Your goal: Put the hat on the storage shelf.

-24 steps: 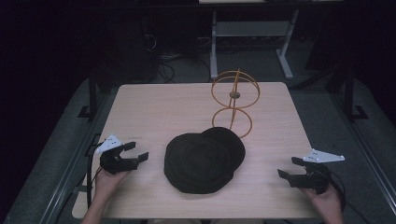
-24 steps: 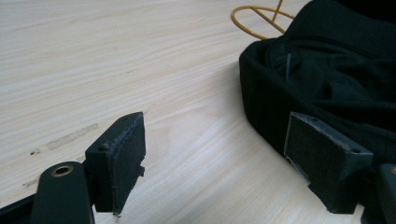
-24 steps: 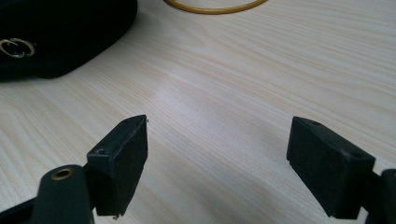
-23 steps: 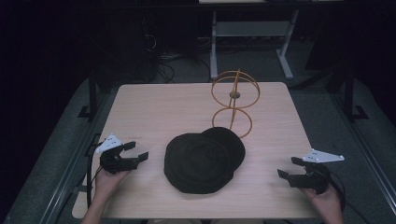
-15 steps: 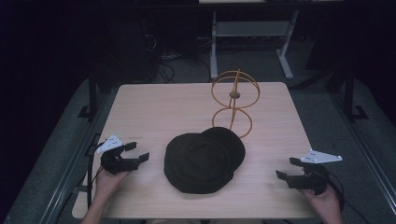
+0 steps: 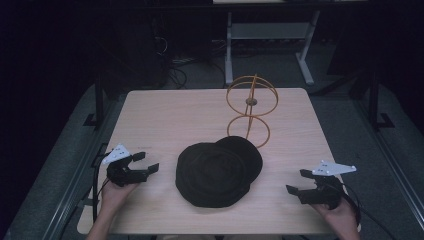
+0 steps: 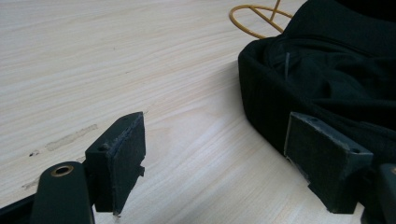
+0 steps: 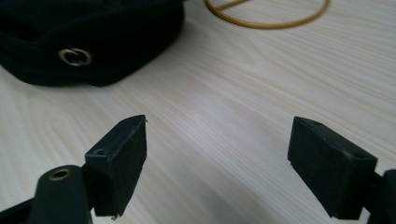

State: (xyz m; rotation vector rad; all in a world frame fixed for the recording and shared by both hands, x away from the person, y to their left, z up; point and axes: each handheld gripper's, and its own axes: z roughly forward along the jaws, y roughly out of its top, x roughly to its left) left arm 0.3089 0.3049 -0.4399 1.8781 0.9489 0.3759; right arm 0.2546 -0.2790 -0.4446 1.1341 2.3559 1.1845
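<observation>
- High view: black hat (image 6: 218,172) lies mid-worktop (image 6: 170,120), beside a yellow wire stand (image 6: 251,109).
- Left claw (image 6: 146,162) and right claw (image 6: 296,182): both released, flanking the hat.

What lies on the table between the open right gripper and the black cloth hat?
Nothing: from the right gripper to the black cloth hat there is bare light wooden table, seen in the high view and the right gripper view.
</observation>
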